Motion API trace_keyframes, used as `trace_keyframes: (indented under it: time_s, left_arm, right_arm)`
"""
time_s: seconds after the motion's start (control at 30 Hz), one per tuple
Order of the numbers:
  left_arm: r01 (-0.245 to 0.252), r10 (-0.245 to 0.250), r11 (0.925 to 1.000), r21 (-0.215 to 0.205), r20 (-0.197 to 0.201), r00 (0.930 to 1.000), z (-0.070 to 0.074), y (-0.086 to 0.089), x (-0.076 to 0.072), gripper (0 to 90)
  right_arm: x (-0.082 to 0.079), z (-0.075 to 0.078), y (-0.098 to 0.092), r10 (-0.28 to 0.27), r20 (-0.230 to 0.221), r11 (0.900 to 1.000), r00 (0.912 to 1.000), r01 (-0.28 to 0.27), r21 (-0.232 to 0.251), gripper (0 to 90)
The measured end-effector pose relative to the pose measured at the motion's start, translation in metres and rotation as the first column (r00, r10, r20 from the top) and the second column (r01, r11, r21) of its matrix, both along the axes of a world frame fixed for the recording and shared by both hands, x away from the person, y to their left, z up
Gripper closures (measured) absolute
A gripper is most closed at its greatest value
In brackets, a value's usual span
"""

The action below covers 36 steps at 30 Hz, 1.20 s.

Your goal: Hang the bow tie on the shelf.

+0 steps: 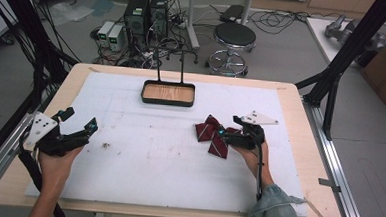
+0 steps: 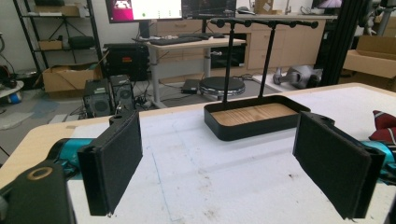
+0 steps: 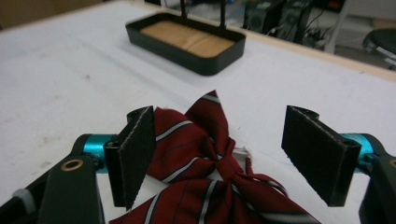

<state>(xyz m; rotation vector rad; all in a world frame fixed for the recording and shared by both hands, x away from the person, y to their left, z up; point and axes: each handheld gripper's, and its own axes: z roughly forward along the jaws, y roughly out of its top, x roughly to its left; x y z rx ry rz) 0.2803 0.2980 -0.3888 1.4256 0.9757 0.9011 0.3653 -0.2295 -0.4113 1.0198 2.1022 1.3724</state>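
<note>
While the left gripper [image 1: 78, 121] hangs over the left side of the white mat [image 1: 143, 161] with its jaws spread wide and nothing in them, the right gripper [image 3: 233, 154] sits low at the red striped bow tie [image 3: 205, 172], jaws parted on either side of it, not clamping. The bow tie lies flat on the mat's right half, well apart from the black tray stand [image 1: 168, 94] with its wooden floor at the far edge.

The bow tie [image 3: 205, 158] is woven red cloth with a faint sheen. The tray [image 1: 168, 93] has matt black walls and a wood-grain floor. The jaws wear rough black pads [image 3: 135, 151].
</note>
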Motion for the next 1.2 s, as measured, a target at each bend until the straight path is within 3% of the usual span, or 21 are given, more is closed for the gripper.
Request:
trace_keyframes:
  time_s: [0.03, 0.07, 0.1, 0.27, 0.3, 0.63, 0.7, 0.8, 0.83, 1.03, 1.2]
  left_arm:
    - [0.001, -0.001, 1.0000, 0.000, 0.001, 1.0000, 0.000, 0.000, 0.000, 16.0]
    - [0.002, -0.002, 1.0000, -0.001, 0.003, 1.0000, 0.000, -0.001, -0.001, 16.0]
    - [0.003, -0.003, 1.0000, 0.000, 0.004, 1.0000, 0.001, -0.001, -0.001, 16.0]
    - [0.007, -0.007, 1.0000, 0.003, 0.008, 0.9999, 0.002, -0.002, -0.001, 16.0]
    - [0.007, -0.007, 1.0000, 0.003, 0.006, 1.0000, 0.001, -0.002, -0.001, 16.0]
    - [0.010, -0.010, 0.9999, 0.003, 0.007, 0.9999, 0.002, -0.002, -0.001, 16.0]
    - [0.008, -0.008, 1.0000, -0.001, 0.009, 0.9999, 0.002, -0.002, -0.001, 16.0]
    - [0.009, -0.009, 1.0000, 0.001, 0.009, 0.9999, 0.003, -0.001, -0.001, 16.0]
    - [0.008, -0.008, 1.0000, -0.002, 0.009, 0.9999, 0.003, -0.001, -0.001, 16.0]
    - [0.010, -0.010, 0.9999, -0.004, 0.014, 0.9999, 0.004, -0.001, -0.002, 16.0]
    - [0.008, -0.007, 0.9999, -0.009, 0.013, 0.9999, 0.004, -0.001, -0.002, 16.0]
  right_arm:
    - [0.010, -0.005, 0.006, 0.011, -0.025, 0.999, 0.9996, -0.011, -0.038, 26.5]
    - [0.010, -0.005, 0.006, 0.011, -0.025, 0.999, 0.9996, -0.011, -0.038, 26.5]
    - [0.017, -0.012, 0.011, 0.013, -0.028, 0.996, 0.9995, -0.015, -0.088, 29.4]
    - [0.026, -0.024, 0.015, 0.017, -0.071, 0.991, 0.9973, -0.026, -0.131, 32.9]
    - [0.030, -0.029, 0.017, 0.011, -0.079, 0.987, 0.9968, -0.023, -0.160, 34.4]
    - [0.042, -0.036, 0.031, 0.003, -0.119, 0.968, 0.9929, -0.032, -0.247, 45.4]
    - [0.045, -0.037, 0.035, 0.007, -0.136, 0.962, 0.9907, -0.044, -0.268, 51.4]
    - [0.045, -0.037, 0.037, 0.025, -0.151, 0.964, 0.9882, -0.063, -0.257, 64.5]
    - [0.044, -0.036, 0.038, 0.027, -0.151, 0.963, 0.9881, -0.067, -0.262, 70.8]
    - [0.044, -0.035, 0.042, 0.034, -0.116, 0.952, 0.9927, -0.067, -0.299, 75.1]
    - [0.044, -0.029, 0.042, 0.030, -0.057, 0.959, 0.9979, -0.045, -0.280, 75.5]
